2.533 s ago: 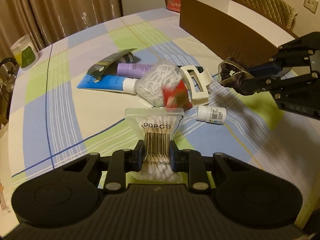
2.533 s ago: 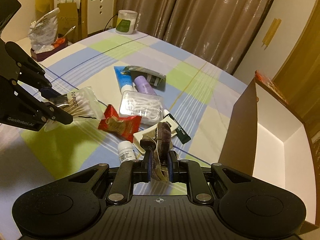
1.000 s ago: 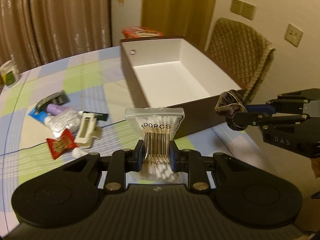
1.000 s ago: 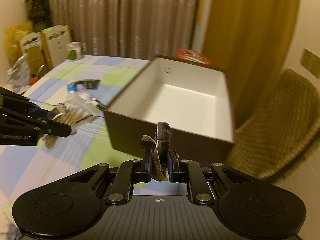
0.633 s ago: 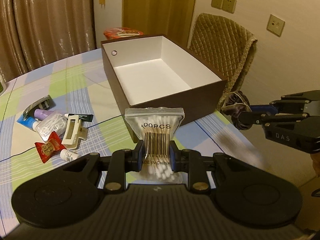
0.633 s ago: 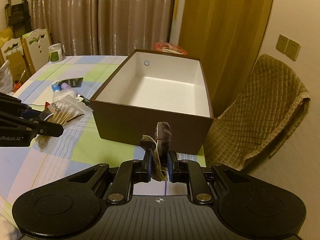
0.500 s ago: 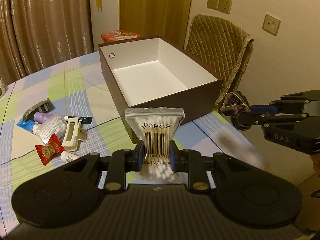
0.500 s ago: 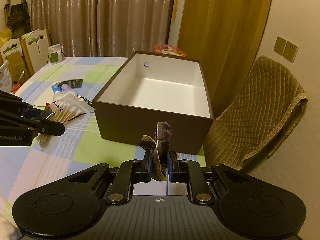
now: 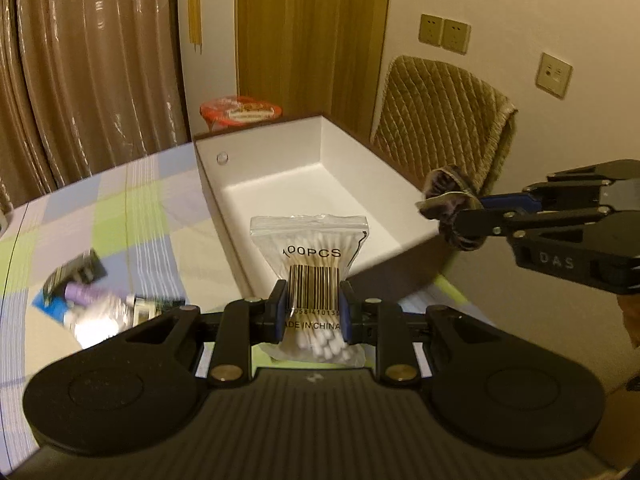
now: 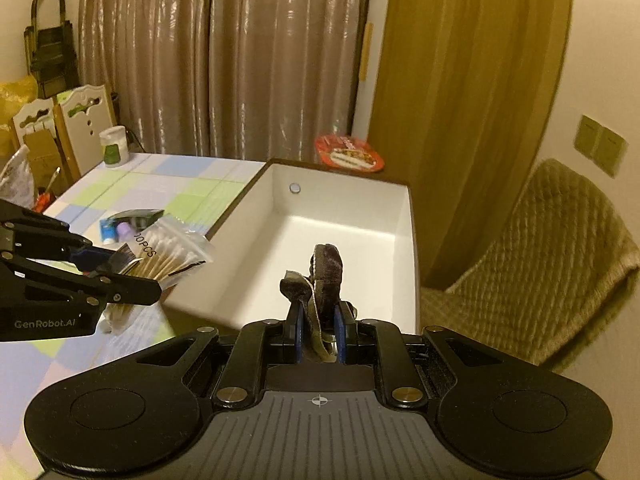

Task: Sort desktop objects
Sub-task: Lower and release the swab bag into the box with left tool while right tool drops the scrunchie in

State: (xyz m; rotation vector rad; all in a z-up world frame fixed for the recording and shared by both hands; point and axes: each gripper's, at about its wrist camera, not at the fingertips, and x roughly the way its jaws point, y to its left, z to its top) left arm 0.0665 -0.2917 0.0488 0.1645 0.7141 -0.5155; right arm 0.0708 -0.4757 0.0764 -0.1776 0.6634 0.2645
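My left gripper point(image 9: 312, 312) is shut on a clear bag of cotton swabs point(image 9: 310, 248) and holds it over the near left corner of the brown box point(image 9: 280, 184), white inside. My right gripper point(image 10: 318, 320) is shut on a dark velvet scrunchie point(image 10: 326, 276) above the near rim of the same box point(image 10: 332, 232). In the left wrist view the right gripper point(image 9: 460, 216) with the scrunchie point(image 9: 448, 192) hangs over the box's right wall. In the right wrist view the left gripper point(image 10: 132, 276) and the bag point(image 10: 168, 252) show left of the box.
Tubes and a black packet point(image 9: 80, 288) lie on the checked tablecloth point(image 9: 120, 216) left of the box. A padded chair point(image 9: 436, 108) stands right of the table. A red packet point(image 10: 348, 152) lies behind the box. A white jar point(image 10: 114, 148) stands at the far table edge.
Both grippers have moved forward and up towards the box with their loads. The bag and the scrunchie now hang over the box's near edge.
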